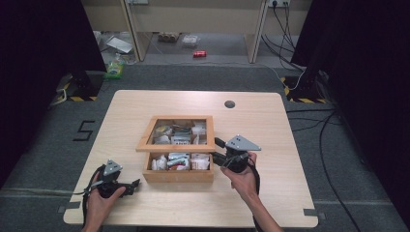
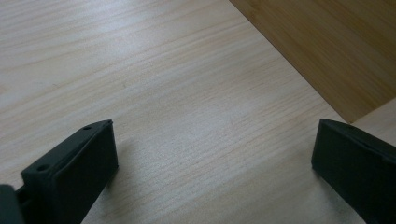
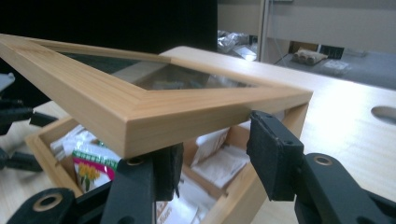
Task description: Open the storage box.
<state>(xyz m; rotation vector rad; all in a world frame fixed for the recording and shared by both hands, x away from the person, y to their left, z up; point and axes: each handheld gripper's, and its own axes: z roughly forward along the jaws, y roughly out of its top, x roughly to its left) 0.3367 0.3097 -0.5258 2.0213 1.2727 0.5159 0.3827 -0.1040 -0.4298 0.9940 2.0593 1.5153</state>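
The pale wooden table (image 1: 145, 104) carries everything here, stretching out beneath and beyond both sets of tongs. Sitting between the two tongs at mid-table is the wooden box (image 1: 178, 175), its near wall facing the person and its compartments packed with small paper packets (image 1: 180, 159). Above the box, the glass-paned lid (image 1: 145, 145) stands half raised, tilted up on its far edge, and in the right gripper view its framed corner (image 3: 140, 126) looms directly over the jaws. The right gripper (image 1: 220, 151) sits just beside the box's right side, its jaws pointing left under that lid; seen from its own camera (image 3: 210, 154), the jaws stand fairly wide, one on either side of the lid's front corner, the lid's underside resting at or just over their tips, though a firm grip cannot be made out. The right hand (image 1: 241, 176) wraps the handle from below. Over on the other side, the left gripper (image 1: 133, 186) lies low near the box's front-left corner, pointing right toward it, held by the left hand (image 1: 104, 193). In its own view (image 2: 215, 154) the jaws gape wide over bare table, nothing between them, with the box's wooden wall (image 2: 336, 51) just ahead and to the right of the tips.
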